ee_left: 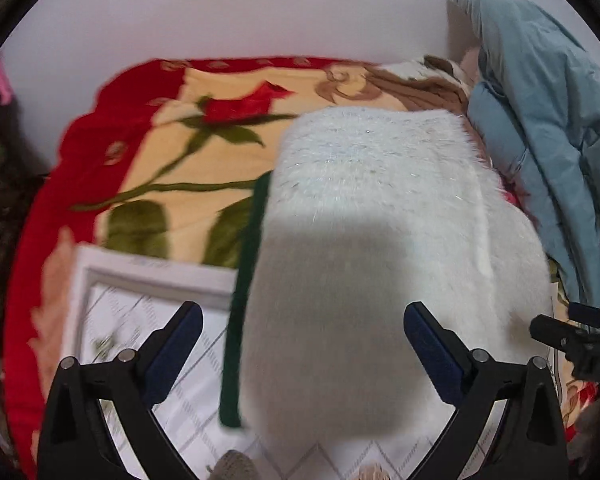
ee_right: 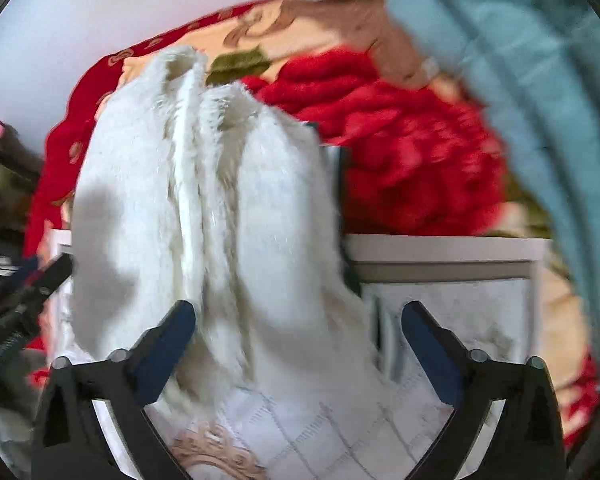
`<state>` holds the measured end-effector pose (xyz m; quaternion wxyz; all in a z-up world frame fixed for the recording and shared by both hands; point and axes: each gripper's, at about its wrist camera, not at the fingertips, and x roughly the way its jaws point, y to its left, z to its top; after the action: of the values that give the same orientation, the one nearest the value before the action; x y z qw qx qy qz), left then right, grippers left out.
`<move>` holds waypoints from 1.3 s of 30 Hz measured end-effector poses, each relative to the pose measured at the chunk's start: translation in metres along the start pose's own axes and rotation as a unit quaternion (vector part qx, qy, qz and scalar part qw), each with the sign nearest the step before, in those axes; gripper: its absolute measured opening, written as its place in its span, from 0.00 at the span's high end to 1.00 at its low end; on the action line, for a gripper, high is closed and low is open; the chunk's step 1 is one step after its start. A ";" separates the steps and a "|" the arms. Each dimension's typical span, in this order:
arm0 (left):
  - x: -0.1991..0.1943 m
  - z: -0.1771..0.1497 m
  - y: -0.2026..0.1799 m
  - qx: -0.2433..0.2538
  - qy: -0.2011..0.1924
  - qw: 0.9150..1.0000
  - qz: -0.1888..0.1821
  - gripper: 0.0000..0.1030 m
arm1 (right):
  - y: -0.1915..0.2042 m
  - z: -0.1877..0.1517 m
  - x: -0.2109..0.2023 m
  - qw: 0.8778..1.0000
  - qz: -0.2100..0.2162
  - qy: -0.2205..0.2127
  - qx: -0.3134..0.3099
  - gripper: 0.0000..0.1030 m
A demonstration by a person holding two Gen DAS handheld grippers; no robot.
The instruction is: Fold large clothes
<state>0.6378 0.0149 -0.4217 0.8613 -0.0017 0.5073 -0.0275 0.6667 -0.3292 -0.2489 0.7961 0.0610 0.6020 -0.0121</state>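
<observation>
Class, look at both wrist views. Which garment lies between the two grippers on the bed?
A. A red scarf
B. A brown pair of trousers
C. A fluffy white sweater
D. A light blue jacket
C: the white sweater lies folded just ahead of the left gripper and the right gripper, both with jaws wide apart and not gripping it; the blue jacket is piled off to the side.

Left tool (ee_left: 303, 320), jaws wide apart, above a folded white fluffy garment (ee_left: 372, 216) lying on a white quilted board (ee_left: 156, 280). Beneath: a red floral blanket (ee_left: 112, 128). At right, a pale blue jacket (ee_left: 540, 120).
</observation>
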 end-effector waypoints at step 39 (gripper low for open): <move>-0.565 -0.177 -0.037 -0.010 -0.160 0.986 0.037 0.01 | 0.049 -0.396 -0.664 0.955 -0.093 -0.282 -0.013 0.00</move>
<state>0.2084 0.0102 -0.0125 0.9320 0.0039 0.3624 0.0097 0.1096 -0.2727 0.2861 0.9294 -0.0117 0.3565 -0.0950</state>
